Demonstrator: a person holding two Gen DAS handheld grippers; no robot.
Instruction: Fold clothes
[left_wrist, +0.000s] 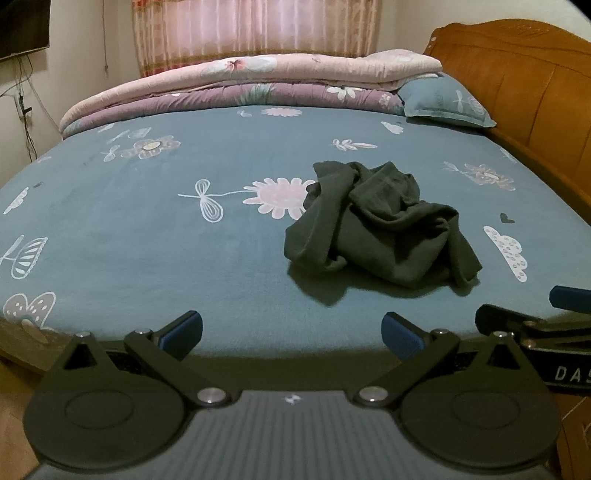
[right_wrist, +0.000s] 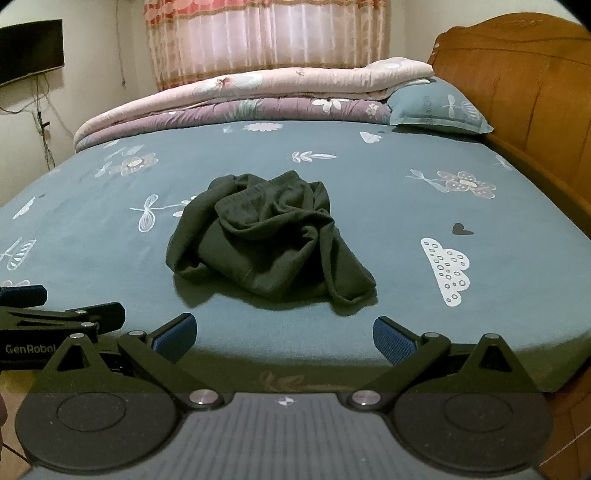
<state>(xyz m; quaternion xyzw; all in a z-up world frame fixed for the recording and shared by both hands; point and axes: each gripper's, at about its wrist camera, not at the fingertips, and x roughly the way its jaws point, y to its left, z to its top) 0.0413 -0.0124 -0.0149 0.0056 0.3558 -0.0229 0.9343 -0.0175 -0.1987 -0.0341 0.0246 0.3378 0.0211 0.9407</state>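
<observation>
Dark garment (right_wrist: 266, 236), crumpled mid-bed (right_wrist: 388, 206), unfolded and untouched; left claw (left_wrist: 291, 332) and right claw (right_wrist: 284, 336) both wide, empty, hovering at near edge; all folding remains.

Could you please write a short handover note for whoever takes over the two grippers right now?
Left gripper: open, empty, held at the near edge of the bed, short of the garment.
Right gripper: open, empty, alongside the left one at the same edge.
Dark green garment: crumpled in a heap on the blue floral bedsheet, ahead of both grippers; neither touches it. What kind of garment it is cannot be told.
Folded quilts and a pillow lie at the far side, clear of the work.
Done: nothing yet.
Left: spread the garment flat, then fold it.
</observation>
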